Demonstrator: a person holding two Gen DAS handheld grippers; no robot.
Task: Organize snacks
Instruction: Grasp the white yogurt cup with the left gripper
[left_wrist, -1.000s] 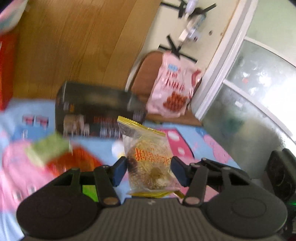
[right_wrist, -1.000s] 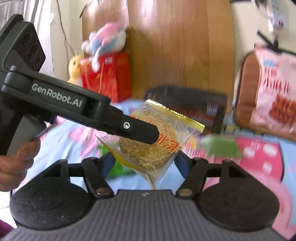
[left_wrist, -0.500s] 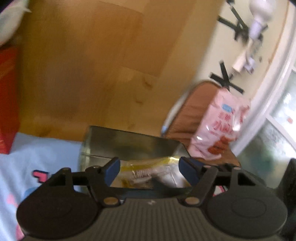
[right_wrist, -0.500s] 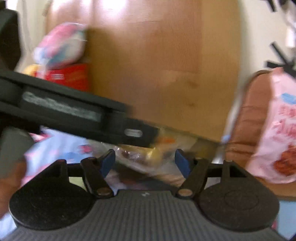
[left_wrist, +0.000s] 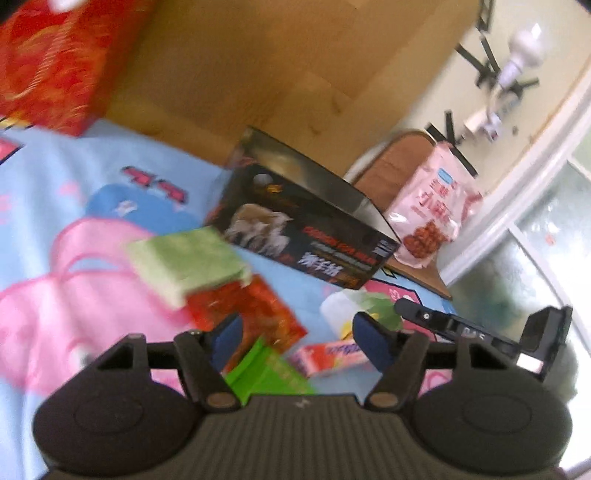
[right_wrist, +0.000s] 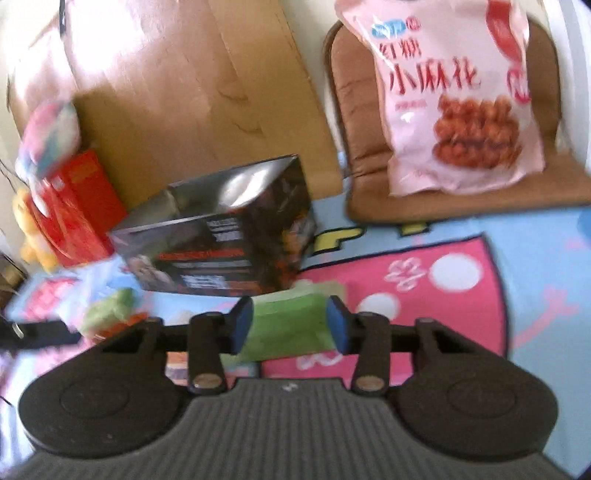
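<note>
- A black open-topped box (left_wrist: 303, 236) stood on a blue-and-pink cartoon mat (left_wrist: 74, 192), its shiny inside catching light; what it held could not be made out.
- Loose snacks lay on the mat in front of the box: a pale green packet (left_wrist: 184, 262), a red-orange packet (left_wrist: 247, 314) partly under it, a bright green packet (left_wrist: 269, 373) and a pink bar (left_wrist: 328, 354).
- The left gripper (left_wrist: 295, 341) hung above these snacks, jaws wide apart and gripping nothing.
- The right gripper (right_wrist: 290, 328) had a green packet (right_wrist: 288, 325) lying between its blue pads (right_wrist: 242, 325); blur hid whether they pinched it.
- A large pink bag (right_wrist: 454, 96) leaned on a brown cushion (right_wrist: 373, 155) beyond the mat.
- A red carton (right_wrist: 74, 210) stood left of the box, against a wooden board (right_wrist: 192, 92).
</note>
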